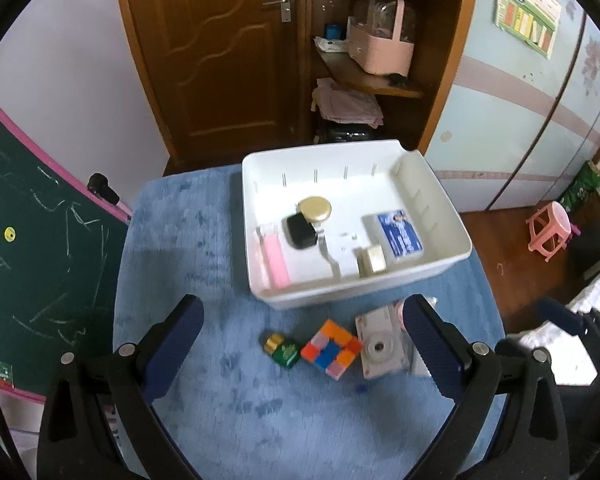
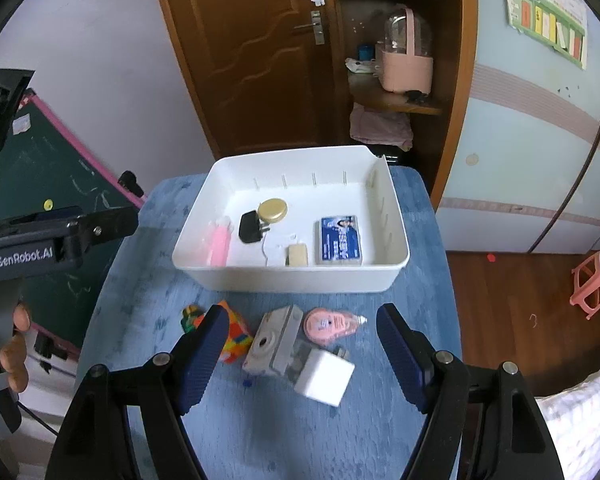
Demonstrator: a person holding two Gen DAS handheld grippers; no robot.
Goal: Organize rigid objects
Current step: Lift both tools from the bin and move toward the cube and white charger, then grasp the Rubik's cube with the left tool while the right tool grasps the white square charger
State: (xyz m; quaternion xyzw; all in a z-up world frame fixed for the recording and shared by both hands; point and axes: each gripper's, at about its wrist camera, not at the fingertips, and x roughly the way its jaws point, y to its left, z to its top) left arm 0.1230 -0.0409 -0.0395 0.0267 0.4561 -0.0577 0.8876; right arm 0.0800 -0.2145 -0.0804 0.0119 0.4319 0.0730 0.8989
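Note:
A white bin [image 1: 432, 188] [image 2: 196, 268] stands on the blue table and holds a gold-lidded jar [image 1: 315, 209], a black plug [image 1: 300, 230], a pink tube [image 1: 275, 256], a blue card box [image 1: 400, 234] and a small beige box [image 1: 372, 260]. In front of it lie a green toy [image 1: 282, 350], a colourful cube [image 1: 331, 347] [image 2: 236, 336], a white toy camera [image 1: 380, 344] [image 2: 272, 340], a pink correction tape [image 2: 330, 324] and a white charger [image 2: 324, 378]. My left gripper [image 1: 300, 344] is open above the cube. My right gripper [image 2: 300, 352] is open above the camera and charger.
The table has a blue fuzzy cover [image 1: 204, 264]. A green chalkboard [image 1: 32, 240] leans at the left. A wooden door [image 1: 220, 52] and shelves with a pink basket [image 1: 384, 46] stand behind. A pink stool [image 2: 594, 284] sits on the floor at the right.

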